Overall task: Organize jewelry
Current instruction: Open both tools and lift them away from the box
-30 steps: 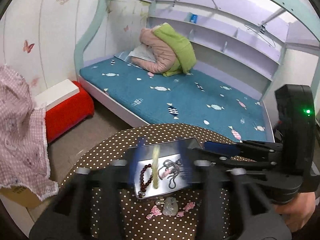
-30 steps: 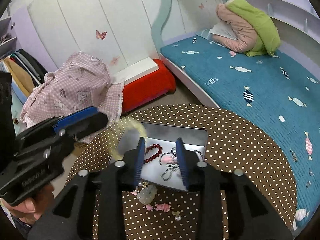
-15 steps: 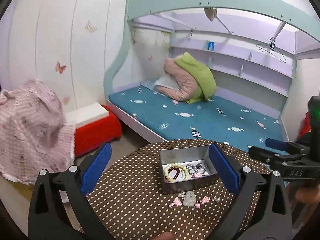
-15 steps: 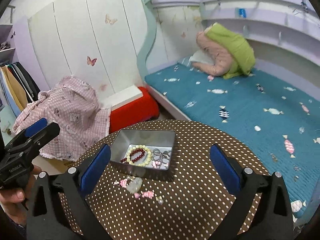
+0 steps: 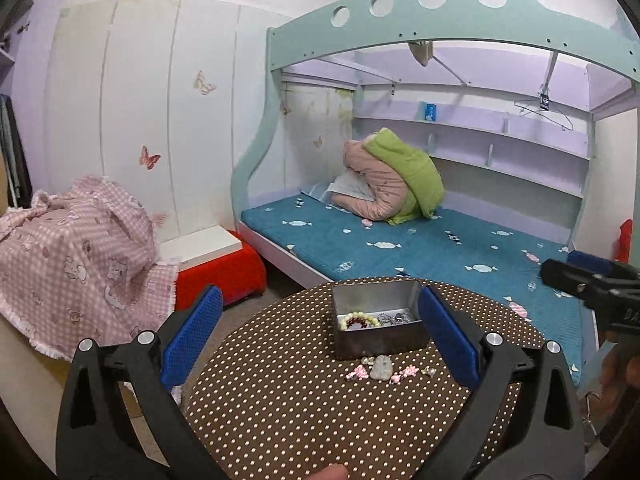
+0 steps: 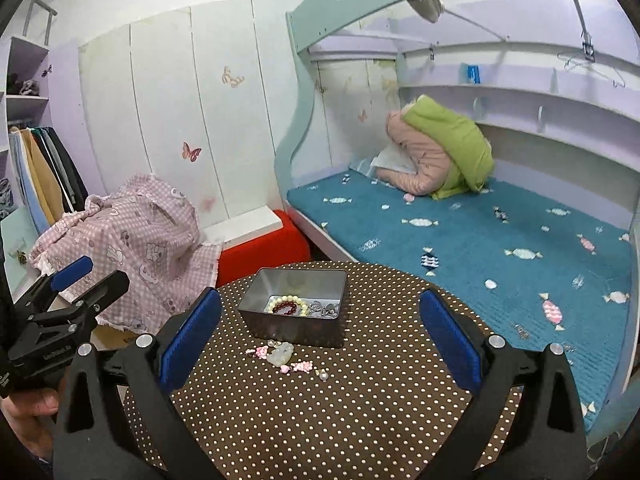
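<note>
A grey metal tin (image 5: 380,344) (image 6: 296,330) stands on the round brown polka-dot table (image 5: 280,408) (image 6: 360,420). In it lie a cream bead bracelet (image 5: 359,315) (image 6: 276,302), a dark red bead bracelet (image 6: 286,307) and silver chains (image 5: 394,317) (image 6: 322,308). In front of the tin lie a pale jade pendant (image 5: 381,367) (image 6: 281,353) and small pink charms (image 5: 360,372) (image 6: 300,367). My left gripper (image 5: 320,334) is open and empty, held back above the table. My right gripper (image 6: 320,334) is open and empty too.
A bunk bed with a teal mattress (image 5: 420,248) (image 6: 480,240) stands behind the table, with a pink and green bundle (image 5: 392,176). A red stool with a white top (image 5: 216,256) and a pink checked cloth (image 5: 76,256) are at the left.
Both grippers opened and pulled back up from the tin. The cream bracelet that the left gripper held now lies in the tin around the red one.
</note>
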Demonstrator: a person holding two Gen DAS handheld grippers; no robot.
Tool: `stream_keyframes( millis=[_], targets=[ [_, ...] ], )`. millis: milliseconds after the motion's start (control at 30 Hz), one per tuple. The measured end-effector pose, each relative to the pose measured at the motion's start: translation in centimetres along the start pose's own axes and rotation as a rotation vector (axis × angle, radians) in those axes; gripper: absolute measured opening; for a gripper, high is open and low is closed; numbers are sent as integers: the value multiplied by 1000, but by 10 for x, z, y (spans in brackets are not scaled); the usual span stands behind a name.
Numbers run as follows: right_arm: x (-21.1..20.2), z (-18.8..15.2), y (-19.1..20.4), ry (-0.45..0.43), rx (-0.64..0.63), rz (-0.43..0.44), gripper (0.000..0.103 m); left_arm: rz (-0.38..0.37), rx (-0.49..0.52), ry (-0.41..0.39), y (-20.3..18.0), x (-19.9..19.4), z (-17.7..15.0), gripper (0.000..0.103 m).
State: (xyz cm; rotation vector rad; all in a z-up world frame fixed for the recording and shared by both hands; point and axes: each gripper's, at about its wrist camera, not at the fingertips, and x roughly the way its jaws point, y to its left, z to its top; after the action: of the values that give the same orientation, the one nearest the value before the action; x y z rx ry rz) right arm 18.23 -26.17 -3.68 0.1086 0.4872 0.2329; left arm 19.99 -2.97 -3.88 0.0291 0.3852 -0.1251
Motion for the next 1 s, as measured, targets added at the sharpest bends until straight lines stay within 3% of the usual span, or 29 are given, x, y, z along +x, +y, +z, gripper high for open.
stream_keyframes(
  millis=[400,767,1000],
  targets=[
    [-23,-29,7,-37,-36,-90,95,53,-25,-48,4,-35,-23,98],
    [36,-64,7,116,-104,-94,96,61,-53,12,13,-15,-59,98],
    [92,-94,4,263,-142,-107,95,58,-36,35,12,5,-76,98]
  ],
)
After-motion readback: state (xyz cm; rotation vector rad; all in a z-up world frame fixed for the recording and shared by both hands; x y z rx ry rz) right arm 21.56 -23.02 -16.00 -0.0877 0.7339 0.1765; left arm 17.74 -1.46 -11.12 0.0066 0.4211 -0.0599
